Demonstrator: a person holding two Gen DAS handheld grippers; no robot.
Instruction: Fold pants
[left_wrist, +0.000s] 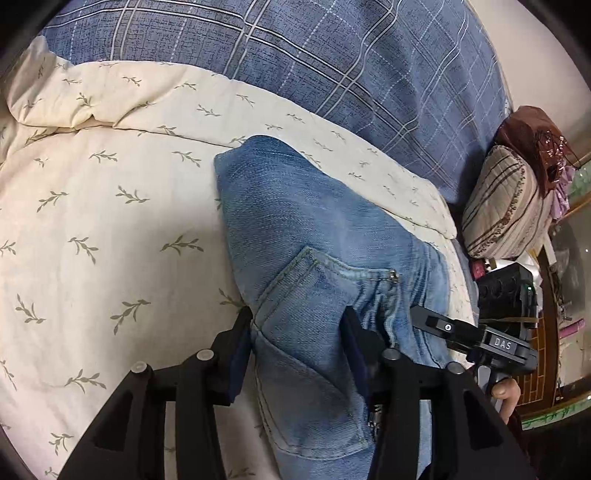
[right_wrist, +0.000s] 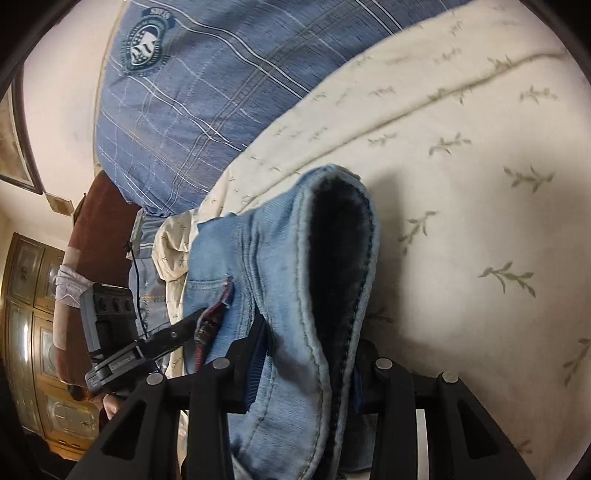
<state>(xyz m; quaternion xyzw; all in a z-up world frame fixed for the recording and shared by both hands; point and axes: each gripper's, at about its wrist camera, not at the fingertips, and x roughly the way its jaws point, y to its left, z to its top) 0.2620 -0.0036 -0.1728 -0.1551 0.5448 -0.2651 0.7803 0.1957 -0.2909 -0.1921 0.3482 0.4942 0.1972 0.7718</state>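
Both grippers clamp the jeans (left_wrist: 295, 229) over the cream quilt (left_wrist: 92, 221), left gripper (left_wrist: 297, 332) pinching the pocket side, right gripper (right_wrist: 310, 354) pinching the open waistband edge; best to keep both pinches level and lay edges aligned.

Light blue jeans (left_wrist: 291, 236), bunched up, pocket side showing, clamped between both tongs, waistband gaping open.

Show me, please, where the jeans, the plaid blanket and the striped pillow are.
jeans (left_wrist: 295, 221): left wrist view, on the bare denim above the pocket.
plaid blanket (left_wrist: 332, 55): left wrist view, on its checked blue surface.
striped pillow (left_wrist: 502, 206): left wrist view, on its striped side.
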